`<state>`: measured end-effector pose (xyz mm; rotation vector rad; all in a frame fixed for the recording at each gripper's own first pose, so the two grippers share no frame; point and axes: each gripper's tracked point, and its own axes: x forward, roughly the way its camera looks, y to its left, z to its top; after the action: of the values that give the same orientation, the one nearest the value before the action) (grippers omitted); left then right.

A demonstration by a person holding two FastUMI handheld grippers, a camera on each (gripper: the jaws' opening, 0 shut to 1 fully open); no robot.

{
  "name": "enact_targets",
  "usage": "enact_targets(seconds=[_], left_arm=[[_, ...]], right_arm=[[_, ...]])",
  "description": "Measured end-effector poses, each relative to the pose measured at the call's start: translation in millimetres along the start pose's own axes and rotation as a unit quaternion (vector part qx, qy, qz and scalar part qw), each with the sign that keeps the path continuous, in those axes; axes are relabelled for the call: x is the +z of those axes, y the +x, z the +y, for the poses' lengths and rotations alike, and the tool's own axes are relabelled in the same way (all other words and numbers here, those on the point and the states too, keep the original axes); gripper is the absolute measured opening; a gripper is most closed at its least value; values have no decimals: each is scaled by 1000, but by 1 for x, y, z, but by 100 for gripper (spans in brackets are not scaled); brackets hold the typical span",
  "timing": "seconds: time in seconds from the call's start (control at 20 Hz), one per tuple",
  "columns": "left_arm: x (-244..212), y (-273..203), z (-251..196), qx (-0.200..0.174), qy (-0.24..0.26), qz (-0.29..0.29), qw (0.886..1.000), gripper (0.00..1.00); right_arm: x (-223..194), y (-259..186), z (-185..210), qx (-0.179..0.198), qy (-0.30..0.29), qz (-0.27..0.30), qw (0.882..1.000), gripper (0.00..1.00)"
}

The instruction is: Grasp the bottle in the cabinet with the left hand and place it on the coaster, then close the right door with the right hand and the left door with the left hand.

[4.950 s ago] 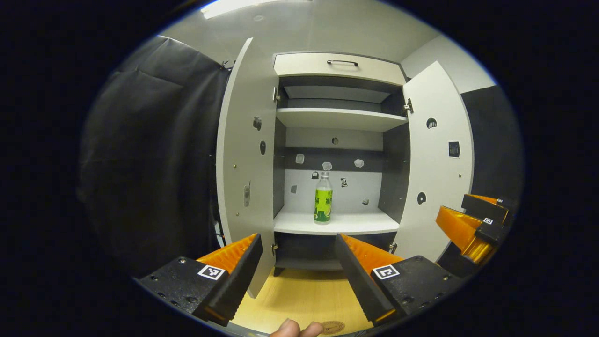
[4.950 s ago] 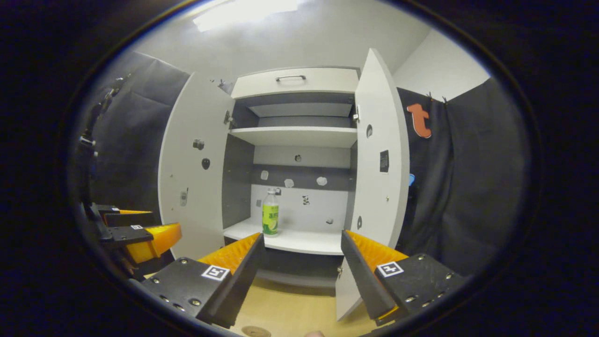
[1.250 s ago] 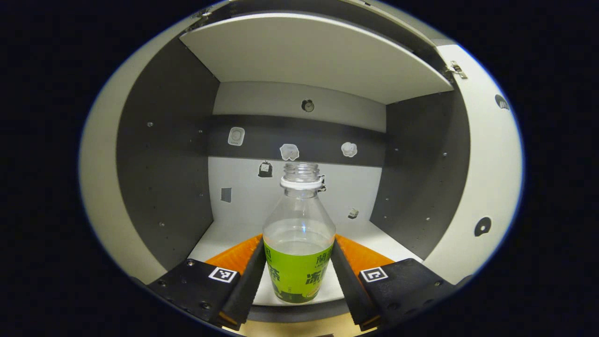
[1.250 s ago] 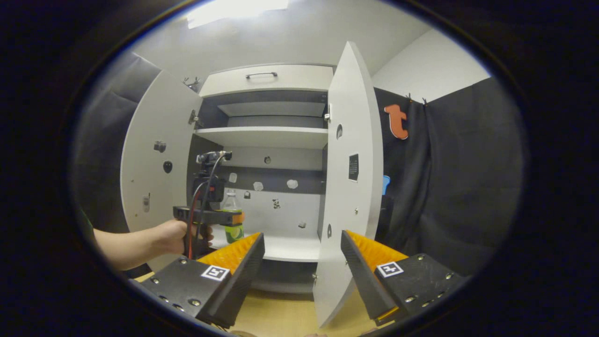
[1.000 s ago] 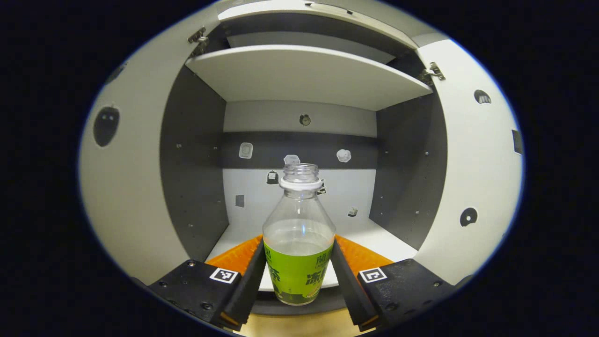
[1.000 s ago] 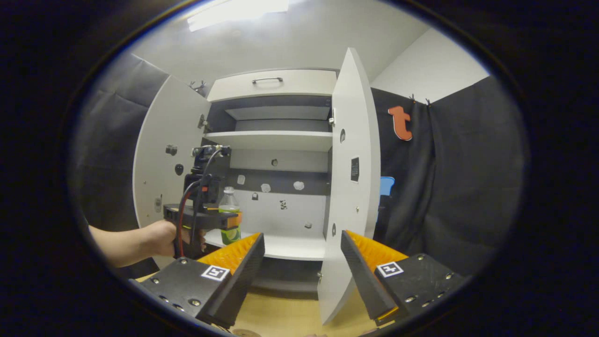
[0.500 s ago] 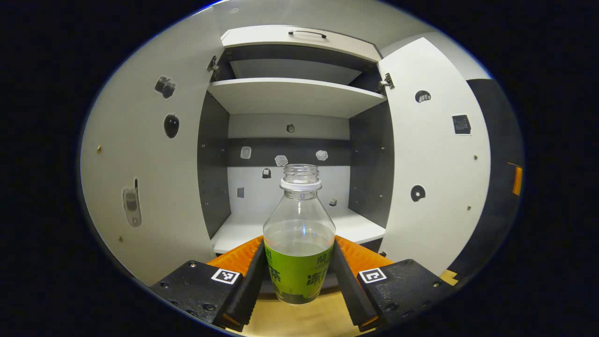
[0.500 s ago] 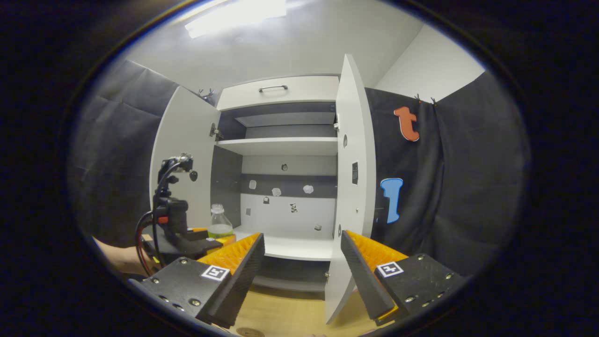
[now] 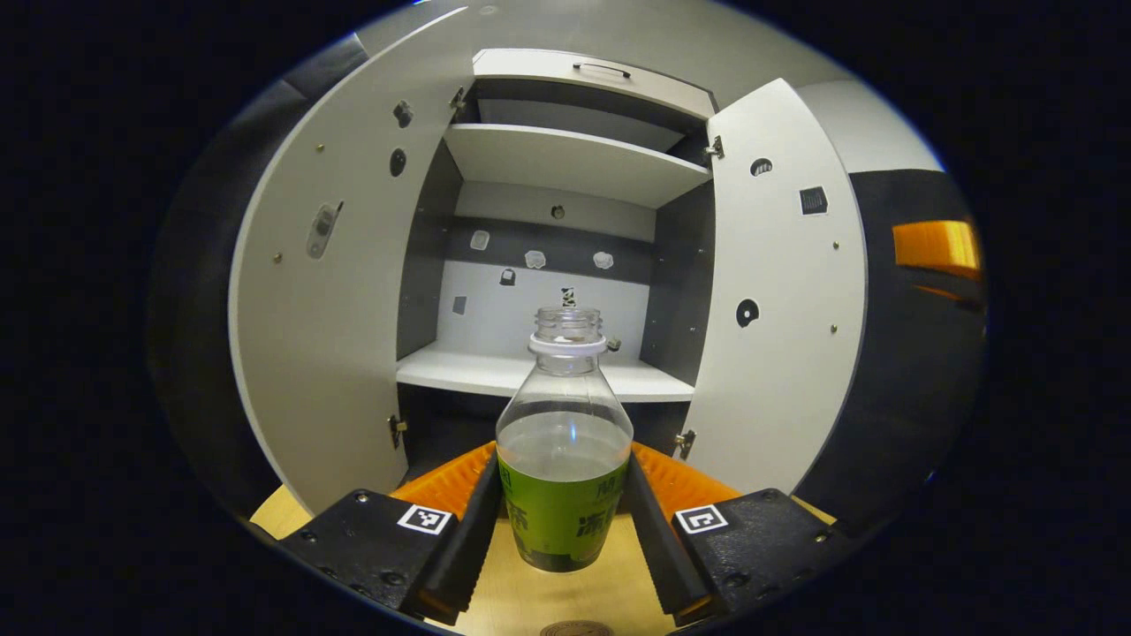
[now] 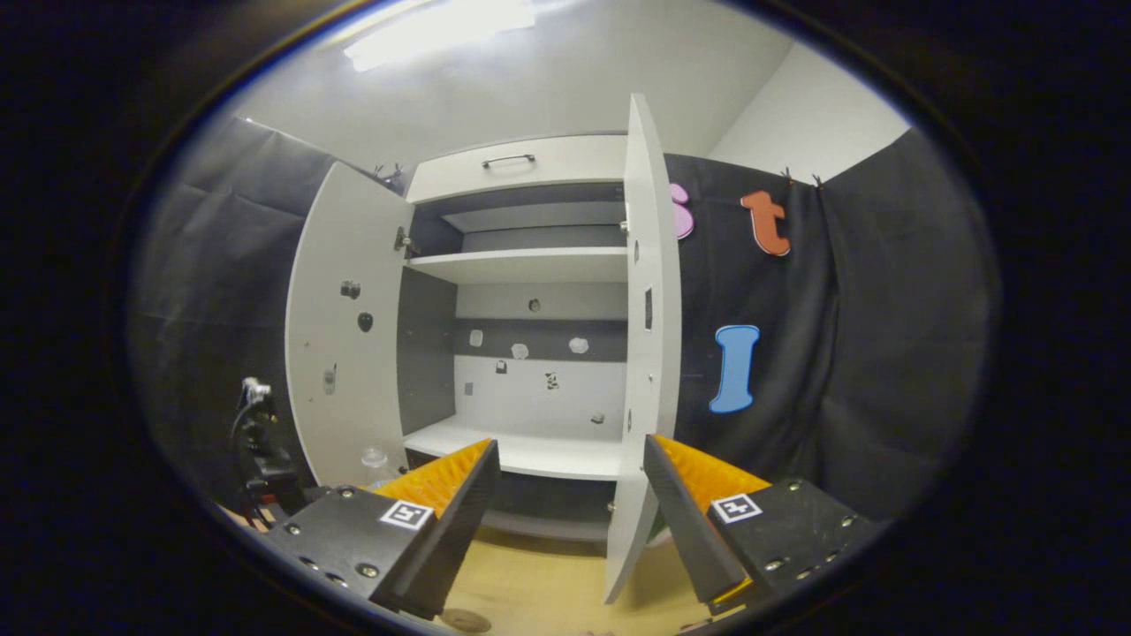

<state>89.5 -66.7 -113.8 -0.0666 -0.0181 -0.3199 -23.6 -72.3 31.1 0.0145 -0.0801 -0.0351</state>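
A clear, capless bottle (image 9: 564,459) with a green label hangs in front of the open cabinet, above the wooden tabletop (image 9: 530,601). My left gripper (image 9: 562,454) is shut on the bottle's labelled body. A round brown coaster (image 9: 576,628) lies just below the bottle, at the view's bottom edge. The cabinet's left door (image 9: 336,291) and right door (image 9: 778,291) both stand open. In the right gripper view, my right gripper (image 10: 570,452) is open and holds nothing, facing the right door (image 10: 649,353) edge-on. The bottle's neck (image 10: 375,459) and the coaster (image 10: 464,620) sit low on the left.
The cabinet's lower shelf (image 9: 530,375) is bare, with an upper shelf (image 9: 565,159) and a drawer (image 10: 517,168) above. Black cloth hangs on both sides of the cabinet. The right gripper's blurred finger (image 9: 937,247) shows at the far right of the left gripper view.
My left gripper has drawn the bottle out of the cabinet and lowered it over the tabletop; the coaster has come into view below it. My right gripper stays open, now facing the right door's edge.
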Motion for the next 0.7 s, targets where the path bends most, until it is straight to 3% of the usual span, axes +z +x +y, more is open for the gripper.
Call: enact_targets(seconds=[0.25, 0.45, 0.55, 0.7], left_arm=[[-64, -25, -14, -26, 43, 16, 999, 77], [-118, -47, -45, -105, 12, 18, 994, 77], [-147, -54, -44, -111, 37, 36, 992, 77], [-176, -61, -42, -106, 17, 60, 992, 77]], right_arm=[[-13, -13, -8, -3, 0, 6, 1000, 99], [-35, -27, -24, -20, 6, 25, 999, 99], [-50, -32, -32, -32, -3, 44, 999, 99], [-56, -38, -37, -37, 2, 52, 998, 99]])
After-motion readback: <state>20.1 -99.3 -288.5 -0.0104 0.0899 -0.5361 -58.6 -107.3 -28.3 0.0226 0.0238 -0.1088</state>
